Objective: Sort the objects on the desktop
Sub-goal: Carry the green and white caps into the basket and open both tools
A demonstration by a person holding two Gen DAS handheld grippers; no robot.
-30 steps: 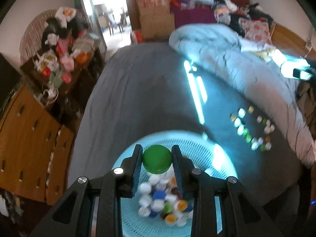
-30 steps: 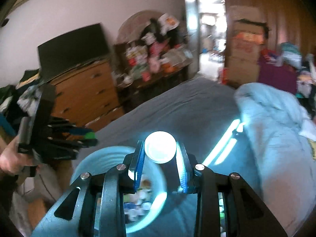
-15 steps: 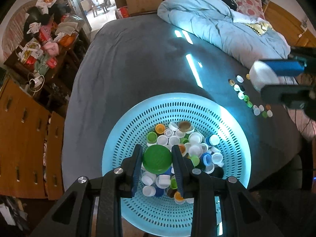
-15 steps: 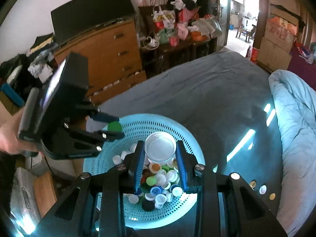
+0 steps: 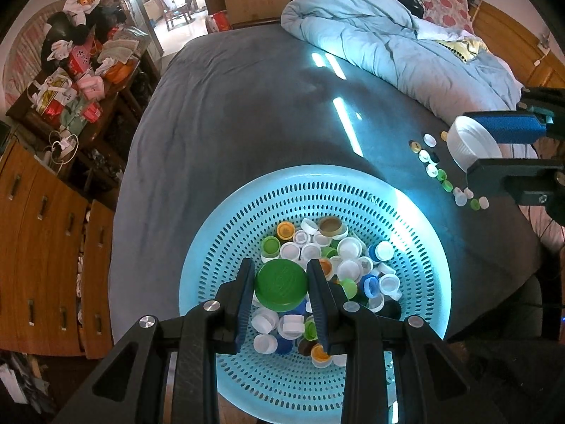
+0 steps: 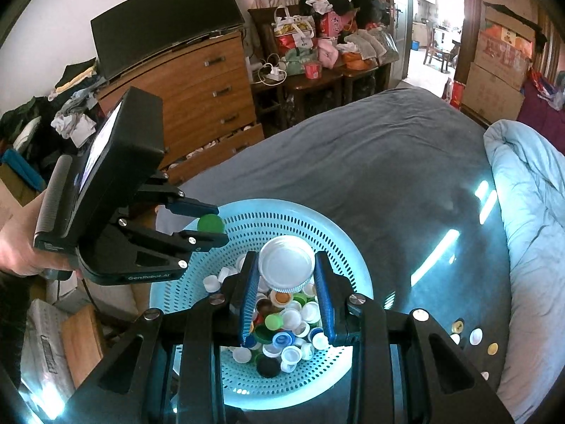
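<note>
Your left tool (image 5: 280,286) grips a green cap (image 5: 281,285) over the blue basket (image 5: 226,226), just above the heap of caps (image 5: 335,258) in it. Your right tool (image 6: 285,272) clamps a white lid (image 6: 286,263) above that heap too. The basket sits at the bed's (image 5: 229,113) near edge; loose caps (image 5: 432,162) lie beside the quilt (image 5: 388,49). Dresser (image 6: 197,81) beyond.

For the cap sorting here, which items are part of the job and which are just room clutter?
Job:
- left gripper gripping green lid
- right gripper gripping white lid
- basket of mixed caps
- row of caps on the bed

Clutter:
- quilt
- dresser
- boxes
</note>
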